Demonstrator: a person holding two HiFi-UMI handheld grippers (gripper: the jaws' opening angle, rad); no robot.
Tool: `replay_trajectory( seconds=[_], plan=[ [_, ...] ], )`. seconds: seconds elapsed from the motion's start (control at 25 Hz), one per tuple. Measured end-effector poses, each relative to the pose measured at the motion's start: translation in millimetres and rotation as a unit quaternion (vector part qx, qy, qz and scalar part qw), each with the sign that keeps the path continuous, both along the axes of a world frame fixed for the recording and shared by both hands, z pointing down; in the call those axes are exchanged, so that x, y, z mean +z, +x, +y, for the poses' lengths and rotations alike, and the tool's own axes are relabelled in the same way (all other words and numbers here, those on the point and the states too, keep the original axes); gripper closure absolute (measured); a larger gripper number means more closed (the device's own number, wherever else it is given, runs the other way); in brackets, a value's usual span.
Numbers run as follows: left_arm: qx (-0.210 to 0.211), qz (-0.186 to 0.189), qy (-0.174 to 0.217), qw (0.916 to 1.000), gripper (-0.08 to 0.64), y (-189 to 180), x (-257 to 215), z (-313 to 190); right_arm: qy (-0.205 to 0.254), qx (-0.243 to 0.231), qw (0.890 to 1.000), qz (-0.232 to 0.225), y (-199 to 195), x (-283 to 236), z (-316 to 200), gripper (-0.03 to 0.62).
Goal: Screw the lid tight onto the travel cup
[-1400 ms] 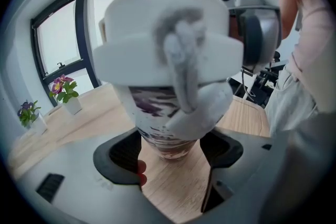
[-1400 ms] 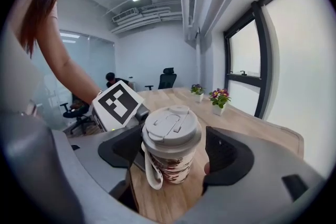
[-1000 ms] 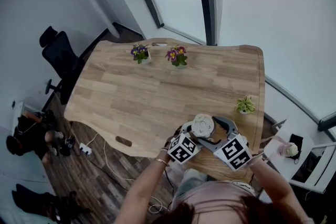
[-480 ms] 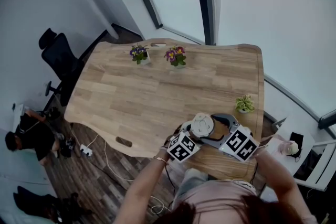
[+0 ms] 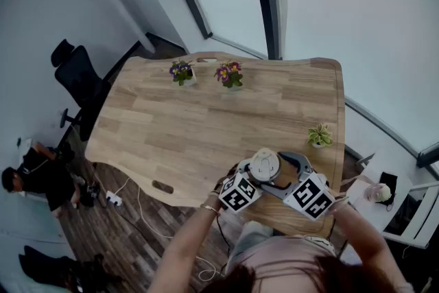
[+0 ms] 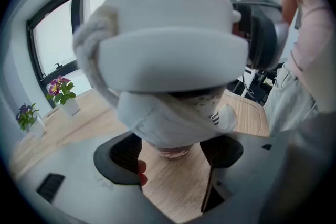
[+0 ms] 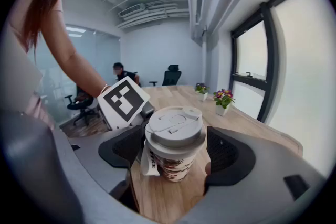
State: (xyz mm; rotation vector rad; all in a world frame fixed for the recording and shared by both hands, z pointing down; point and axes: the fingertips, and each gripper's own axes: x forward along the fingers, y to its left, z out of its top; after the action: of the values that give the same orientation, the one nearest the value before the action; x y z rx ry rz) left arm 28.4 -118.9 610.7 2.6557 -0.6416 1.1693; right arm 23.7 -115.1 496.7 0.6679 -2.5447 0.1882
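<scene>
A patterned paper-style travel cup [image 7: 173, 162] with a white lid [image 7: 175, 126] stands near the front right edge of the wooden table [image 5: 206, 127]. In the head view the lid [image 5: 265, 165] shows between both grippers. My left gripper [image 6: 170, 152] is shut on the cup's body [image 6: 173, 107], low down, and the lid [image 6: 168, 34] looms above it. My right gripper [image 7: 176, 149] reaches in from the right, with its pads pressed against the lid's rim on both sides. From above, my left gripper [image 5: 252, 175] and my right gripper [image 5: 280, 173] meet at the cup.
Two flower pots [image 5: 182, 70] [image 5: 231, 73] stand at the table's far edge, and a small green plant [image 5: 319, 136] near the right edge, just beyond the cup. An office chair [image 5: 79, 75] and a person [image 5: 31, 171] are off to the left. A side table [image 5: 377, 195] is to the right.
My right gripper's marker cube swung out to the right around the cup, then partly back. The left gripper and the cup stayed in place.
</scene>
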Motion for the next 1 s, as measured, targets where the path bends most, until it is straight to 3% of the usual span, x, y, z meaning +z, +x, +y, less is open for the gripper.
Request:
replay_trajectory(
  seconds=[0.16,0.28,0.56,0.64,0.88,1.0],
  plan=[
    [0.012,0.0,0.0,0.9999,0.219,0.1,-0.8,0.5,-0.002,-0.058,0.998,0.024,-0.7,1.5,-3.9,0.233],
    [0.003,0.002,0.004,1.0,0.219,0.7,-1.0,0.1,-0.008,-0.064,0.998,0.018,-2.3,2.0,-3.3,0.233],
    [-0.017,-0.003,0.01,0.9998,0.219,0.0,-0.8,-0.8,0.017,0.05,0.999,-0.004,-2.7,1.1,-3.2,0.233],
    [-0.012,-0.001,0.008,0.9999,0.219,-0.2,-0.6,-0.7,0.006,0.037,0.999,-0.005,-2.8,2.0,-2.6,0.233],
    [0.014,-0.002,0.004,0.9999,0.219,3.1,-0.3,1.6,-0.024,-0.062,0.998,0.013,-1.8,6.8,-3.3,0.233],
    [-0.001,0.0,0.006,1.0,0.219,3.7,-0.7,0.2,-0.019,-0.052,0.998,-0.003,-2.5,4.9,-5.1,0.233]
  ],
)
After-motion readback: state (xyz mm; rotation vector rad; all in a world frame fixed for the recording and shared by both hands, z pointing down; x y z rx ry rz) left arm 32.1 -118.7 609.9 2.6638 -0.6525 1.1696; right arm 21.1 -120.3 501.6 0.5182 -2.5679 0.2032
